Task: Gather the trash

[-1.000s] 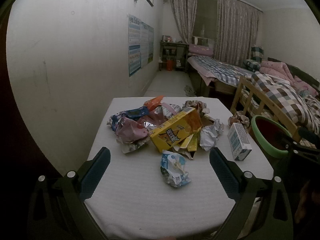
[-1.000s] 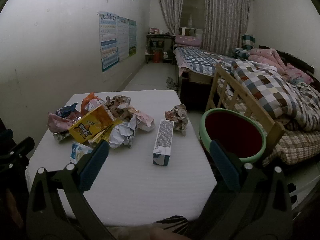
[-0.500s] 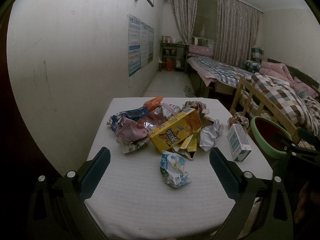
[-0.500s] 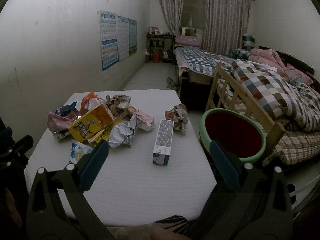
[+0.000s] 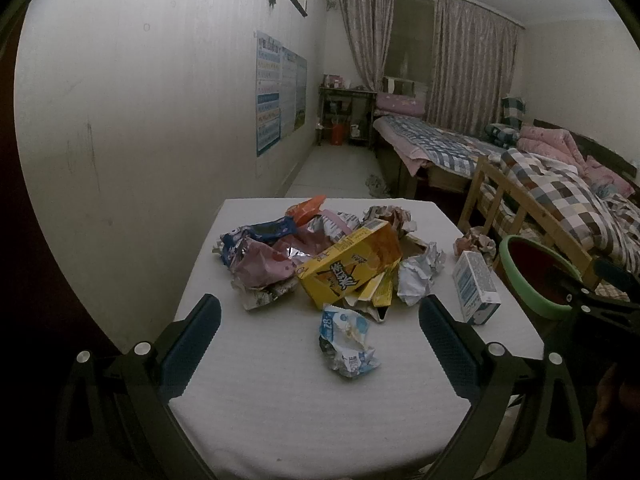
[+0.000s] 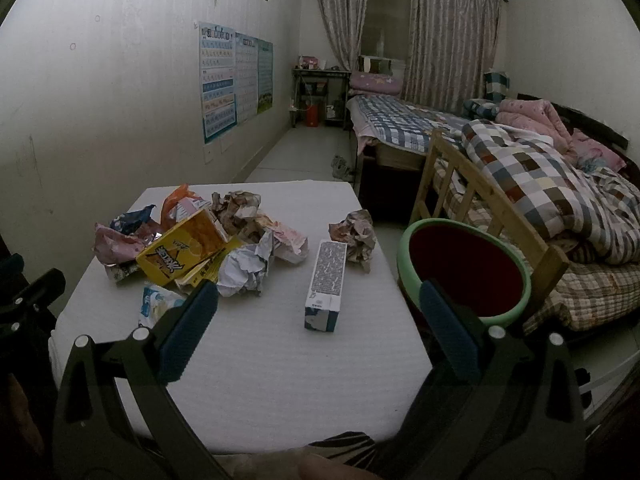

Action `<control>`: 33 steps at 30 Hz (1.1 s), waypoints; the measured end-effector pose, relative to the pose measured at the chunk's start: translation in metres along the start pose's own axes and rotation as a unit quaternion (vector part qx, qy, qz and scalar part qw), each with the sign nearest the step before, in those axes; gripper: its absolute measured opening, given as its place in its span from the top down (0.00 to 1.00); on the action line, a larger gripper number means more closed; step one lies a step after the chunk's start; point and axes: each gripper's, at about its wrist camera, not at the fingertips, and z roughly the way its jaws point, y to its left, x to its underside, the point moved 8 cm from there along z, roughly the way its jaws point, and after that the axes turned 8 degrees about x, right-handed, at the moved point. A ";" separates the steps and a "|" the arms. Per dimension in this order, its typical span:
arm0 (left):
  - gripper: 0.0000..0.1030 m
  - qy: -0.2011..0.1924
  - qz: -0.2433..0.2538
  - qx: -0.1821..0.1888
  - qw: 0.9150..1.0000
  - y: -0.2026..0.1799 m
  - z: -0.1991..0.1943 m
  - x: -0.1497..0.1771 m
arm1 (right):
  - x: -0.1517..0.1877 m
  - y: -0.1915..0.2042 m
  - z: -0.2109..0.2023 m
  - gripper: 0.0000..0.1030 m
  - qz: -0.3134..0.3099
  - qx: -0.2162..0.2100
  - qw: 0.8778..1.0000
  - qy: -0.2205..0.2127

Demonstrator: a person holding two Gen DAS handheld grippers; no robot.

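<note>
A heap of trash lies on the white table point(image 5: 280, 408): a yellow carton point(image 5: 348, 266) point(image 6: 180, 250), crumpled white paper point(image 5: 416, 278) point(image 6: 244, 270), pink and blue wrappers point(image 5: 260, 252), and a crumpled blue-white packet point(image 5: 346, 340) point(image 6: 154, 304) nearest me. A white-blue box point(image 5: 476, 286) point(image 6: 326, 280) lies apart to the right, with a paper ball point(image 6: 356, 232) behind it. A green-rimmed red basin point(image 6: 464, 268) point(image 5: 536, 268) stands beside the table's right edge. My left gripper point(image 5: 318, 338) is open, hovering before the packet. My right gripper point(image 6: 318, 322) is open, in front of the box.
A wall runs along the table's left side. A wooden bed frame point(image 6: 492, 208) with checked bedding stands to the right behind the basin. A second bed point(image 6: 400, 124) and a small desk point(image 6: 316, 88) are far back. Floor space lies beyond the table.
</note>
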 end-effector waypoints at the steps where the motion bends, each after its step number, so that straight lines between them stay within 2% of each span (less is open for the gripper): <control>1: 0.08 0.000 0.000 0.000 1.000 -0.001 0.000 -0.001 | 0.000 0.000 0.000 0.03 0.000 0.000 1.000 0.000; 14: 0.08 0.000 -0.001 0.001 1.000 0.000 0.000 0.000 | 0.001 0.001 0.001 0.03 -0.001 0.000 1.000 0.003; 26: 0.08 0.010 -0.004 0.004 1.000 -0.001 0.004 0.005 | 0.005 0.000 0.011 0.03 -0.005 0.000 1.000 0.023; 30: 0.08 0.027 -0.009 0.006 1.000 0.001 0.011 0.009 | 0.010 0.007 0.020 0.03 -0.015 -0.010 0.999 0.043; 33: 0.08 0.058 -0.022 0.018 0.998 0.002 0.023 0.017 | 0.016 0.012 0.031 0.03 -0.015 -0.017 0.997 0.070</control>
